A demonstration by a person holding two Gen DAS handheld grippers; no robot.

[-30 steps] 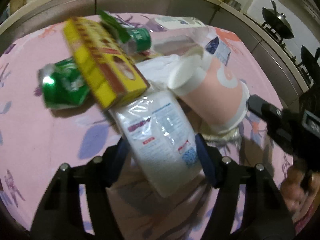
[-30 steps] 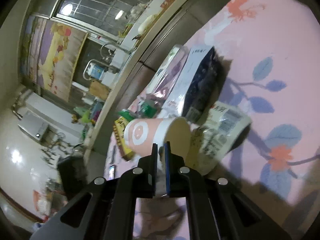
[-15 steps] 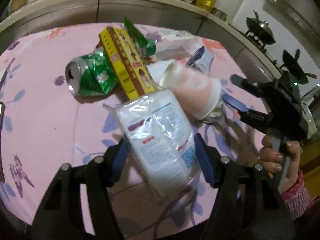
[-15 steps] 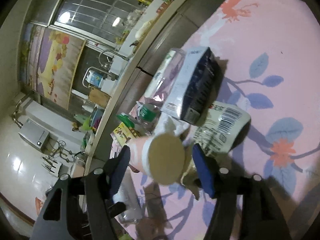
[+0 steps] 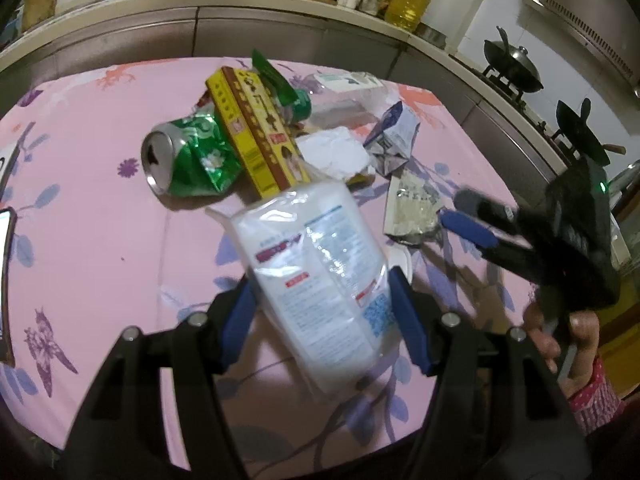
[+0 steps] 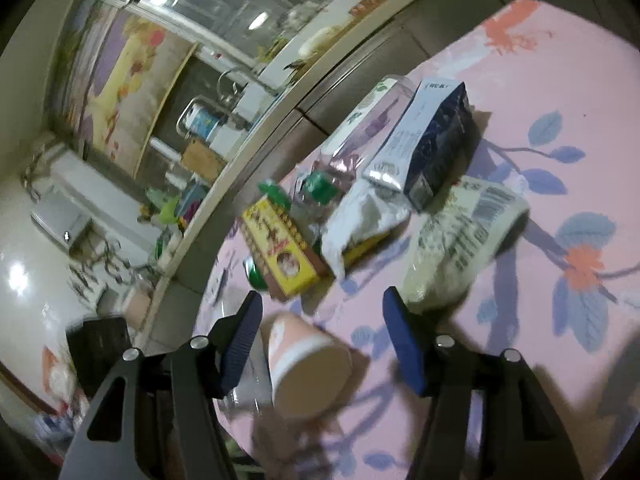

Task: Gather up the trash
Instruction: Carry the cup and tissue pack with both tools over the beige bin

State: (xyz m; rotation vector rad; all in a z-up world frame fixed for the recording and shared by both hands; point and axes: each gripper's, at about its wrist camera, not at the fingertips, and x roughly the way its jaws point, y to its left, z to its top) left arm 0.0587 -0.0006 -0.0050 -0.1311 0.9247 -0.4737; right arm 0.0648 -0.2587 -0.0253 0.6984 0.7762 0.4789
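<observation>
My left gripper (image 5: 320, 284) is shut on a white plastic packet (image 5: 304, 240), held above the pink floral tablecloth (image 5: 100, 220). Beyond it lies the trash pile: a crushed green can (image 5: 188, 160), a yellow box (image 5: 256, 128), crumpled white paper (image 5: 336, 152), a dark blue carton (image 5: 394, 136) and a printed wrapper (image 5: 412, 208). My right gripper (image 6: 322, 298), seen from the left wrist as well (image 5: 460, 212), is closing. A pink paper cup (image 6: 308, 364) lies on its side low between the jaws, nearer the left finger, and the pads do not press on it.
A steel kitchen counter with bottles runs behind the table, with a stove and woks (image 5: 512, 68) to the right. A phone (image 5: 6, 232) lies at the table's left edge. A hand (image 5: 560, 332) holds the right gripper near the table's right edge.
The right gripper opened and let go of the pink cup, which dropped onto its side by the table edge. The left gripper drew back from the pile with the packet.
</observation>
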